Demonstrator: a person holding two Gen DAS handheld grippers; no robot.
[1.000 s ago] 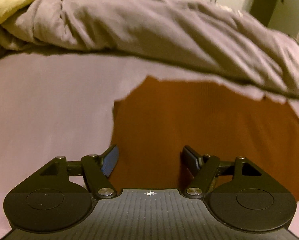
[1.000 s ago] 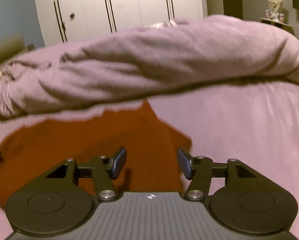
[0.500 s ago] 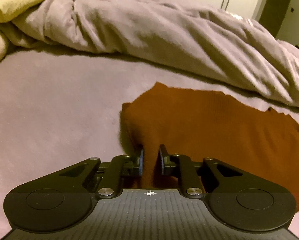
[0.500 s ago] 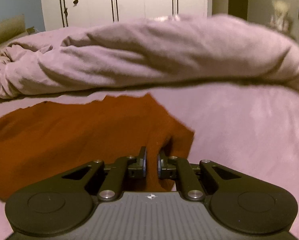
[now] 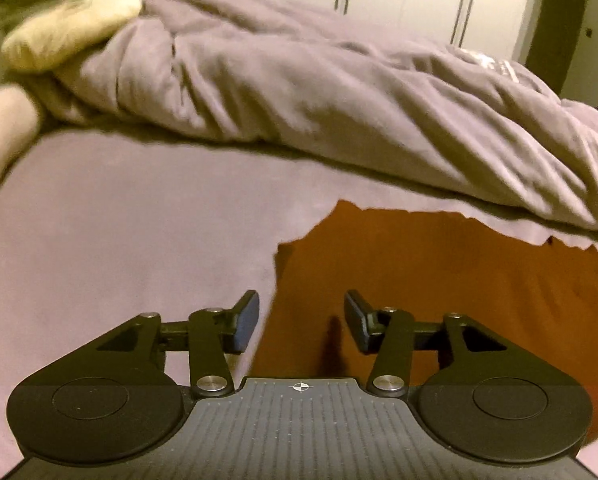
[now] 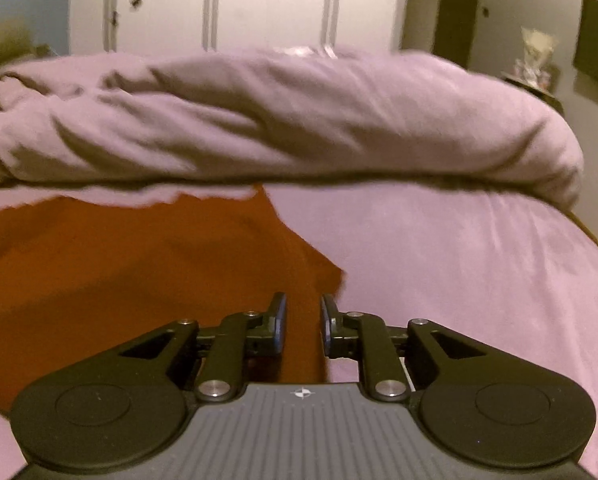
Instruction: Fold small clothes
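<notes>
A rust-orange garment (image 5: 439, 280) is lying spread flat on the mauve bed sheet (image 5: 119, 220), its knit surface smooth with a few shallow wrinkles and its far edge showing a ragged, uneven outline just in front of the rumpled mauve duvet (image 5: 319, 92). In the left wrist view the cloth is filling the area from 12 to 4 o'clock of the left gripper (image 5: 302, 320), whose jaws are opening wide over the garment's left edge with nothing pinched. In the right wrist view the garment (image 6: 139, 272) is stretching from 9 to 12 o'clock, its right corner running between the fingers of the right gripper (image 6: 302, 322); those jaws are opening too, a narrow gap showing on either side of the fabric. A pale yellow pillow (image 5: 71, 28) is lying at 10 o'clock beside the duvet.
</notes>
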